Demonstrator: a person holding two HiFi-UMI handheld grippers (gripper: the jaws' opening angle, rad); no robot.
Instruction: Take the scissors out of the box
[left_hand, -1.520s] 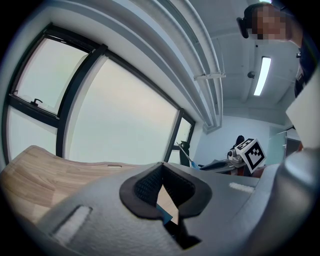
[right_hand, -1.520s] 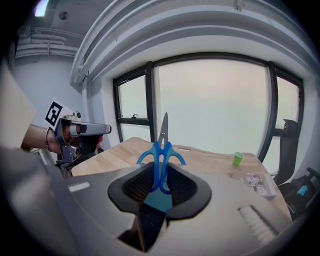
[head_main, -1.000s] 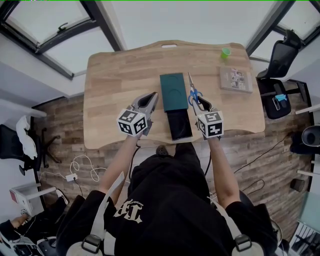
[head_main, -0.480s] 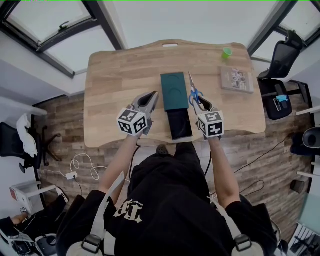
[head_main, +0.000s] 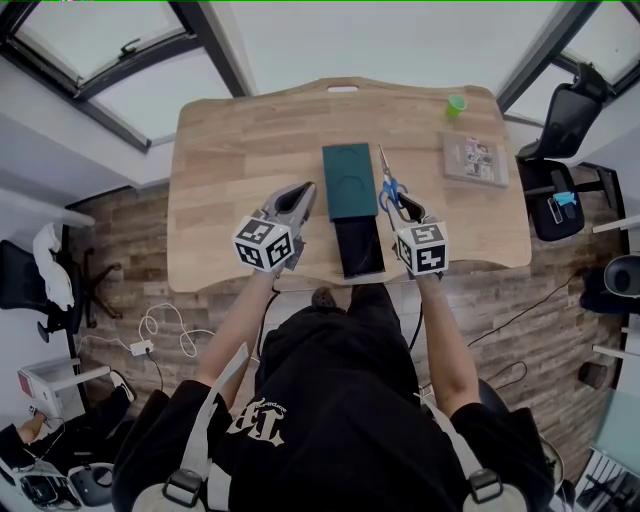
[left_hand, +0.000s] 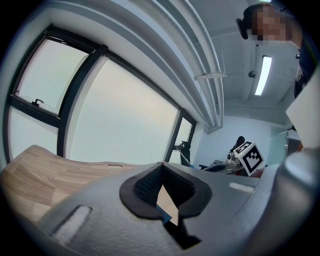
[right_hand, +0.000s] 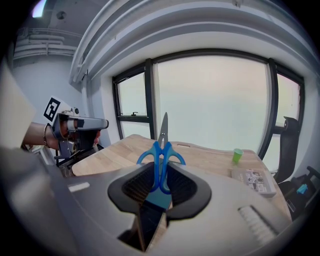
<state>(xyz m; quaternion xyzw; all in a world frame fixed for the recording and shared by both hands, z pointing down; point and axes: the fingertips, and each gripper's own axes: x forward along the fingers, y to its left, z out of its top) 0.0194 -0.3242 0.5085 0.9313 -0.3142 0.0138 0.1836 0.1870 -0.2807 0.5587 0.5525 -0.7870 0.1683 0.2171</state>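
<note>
The right gripper (right_hand: 161, 169) is clamped on the scissors (right_hand: 161, 150): its ribbed black pads press the sides of the two smooth blue plastic handle loops, and the narrow steel blades run straight ahead from the jaws toward the far edge of the tabletop (head_main: 240, 150). The head view places the scissors outside the box, just to the right of the lid (head_main: 348, 180) and about midway between the tabletop's near and far edges. Whether they rest on the wood or hang just above it cannot be told. The left gripper (left_hand: 161, 167) has its jaws together at the tips, with only a small diamond-shaped hollow behind them. It is held left of the box, over the near half of the tabletop. The lid is a flat, matte, dark teal rectangle with a faint oval pressed into it. The box base (head_main: 358, 248) is black and glossy and sits at the middle of the near edge, its far end against the lid. The tabletop is pale grained wood with rounded corners and a slot cut near its far edge. Only the head view shows the box. The right gripper view shows a small green cup (right_hand: 237, 155) near the far right corner and a flat grey printed pack (right_hand: 255, 180) at the right edge. The left gripper view takes in mostly large windows and a ceiling light strip (left_hand: 262, 75).
</note>
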